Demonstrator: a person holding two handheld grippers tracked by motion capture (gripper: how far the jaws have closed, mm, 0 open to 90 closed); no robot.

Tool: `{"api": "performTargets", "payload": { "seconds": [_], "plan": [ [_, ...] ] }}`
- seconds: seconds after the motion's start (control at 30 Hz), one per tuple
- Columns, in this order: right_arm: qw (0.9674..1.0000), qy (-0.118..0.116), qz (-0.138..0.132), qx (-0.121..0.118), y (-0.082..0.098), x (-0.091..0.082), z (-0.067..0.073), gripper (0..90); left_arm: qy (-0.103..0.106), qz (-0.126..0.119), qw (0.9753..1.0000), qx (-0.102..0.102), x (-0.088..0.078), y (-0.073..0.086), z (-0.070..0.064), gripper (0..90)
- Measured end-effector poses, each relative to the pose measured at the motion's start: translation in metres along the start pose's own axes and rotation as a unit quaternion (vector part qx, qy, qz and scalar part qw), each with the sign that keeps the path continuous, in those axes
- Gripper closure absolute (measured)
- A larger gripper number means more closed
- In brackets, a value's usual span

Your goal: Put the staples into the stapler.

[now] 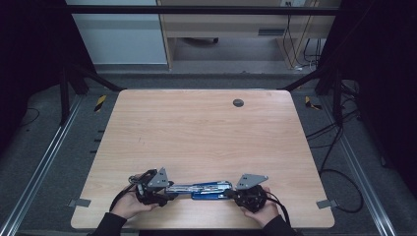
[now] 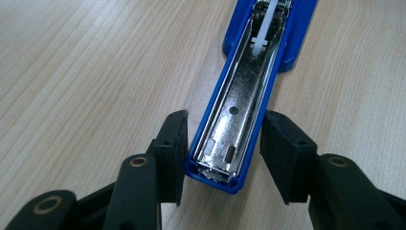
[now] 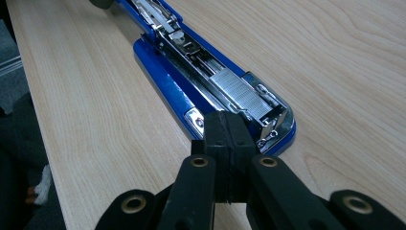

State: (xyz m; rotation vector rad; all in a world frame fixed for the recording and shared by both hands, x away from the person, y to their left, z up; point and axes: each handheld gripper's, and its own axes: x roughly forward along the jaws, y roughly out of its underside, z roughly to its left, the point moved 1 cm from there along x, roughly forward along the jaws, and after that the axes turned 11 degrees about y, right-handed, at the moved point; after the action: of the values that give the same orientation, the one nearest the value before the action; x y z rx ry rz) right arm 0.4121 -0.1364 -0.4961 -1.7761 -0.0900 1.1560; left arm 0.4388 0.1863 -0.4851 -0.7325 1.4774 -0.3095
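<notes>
At the near edge of the table (image 1: 206, 128): blue stapler (image 1: 209, 188) lies swung open flat, between both tools
Left tool (image 2: 224, 153): jaws apart, straddling the stapler's cover arm (image 2: 237, 115), pads not pressing; if they close off-centre, the arm could skid sideways
Right tool (image 3: 229, 143): jaws closed together on nothing, tips at the base end beside the staples (image 3: 239, 93)
Risk: pushing there could shove the stapler or spill the staple strip

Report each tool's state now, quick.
Left tool: open, its jaws either side of the opened blue stapler's lid end, pads not pressing.
Right tool: shut, empty, tips at the stapler's base end.
</notes>
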Motion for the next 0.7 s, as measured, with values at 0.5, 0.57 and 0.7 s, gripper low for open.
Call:
{"api": "performTargets", "payload": {
  "seconds": [0.5,0.57,0.7],
  "plan": [
    [1.0000,0.004,-0.003,0.000,-0.0008,0.0018,-0.0006,90.0,0.028,0.004,0.9995,0.013,0.0017,-0.0011,0.0069,54.5],
    [1.0000,0.004,-0.003,-0.001,-0.0009,0.0020,-0.0005,90.0,0.030,0.009,0.9994,0.016,0.0019,-0.0023,0.0075,54.9],
    [1.0000,0.004,-0.003,-0.002,-0.0013,0.0025,-0.0003,90.0,0.037,0.015,0.9990,0.019,0.0019,-0.0034,0.0089,55.6]
  ]
}}
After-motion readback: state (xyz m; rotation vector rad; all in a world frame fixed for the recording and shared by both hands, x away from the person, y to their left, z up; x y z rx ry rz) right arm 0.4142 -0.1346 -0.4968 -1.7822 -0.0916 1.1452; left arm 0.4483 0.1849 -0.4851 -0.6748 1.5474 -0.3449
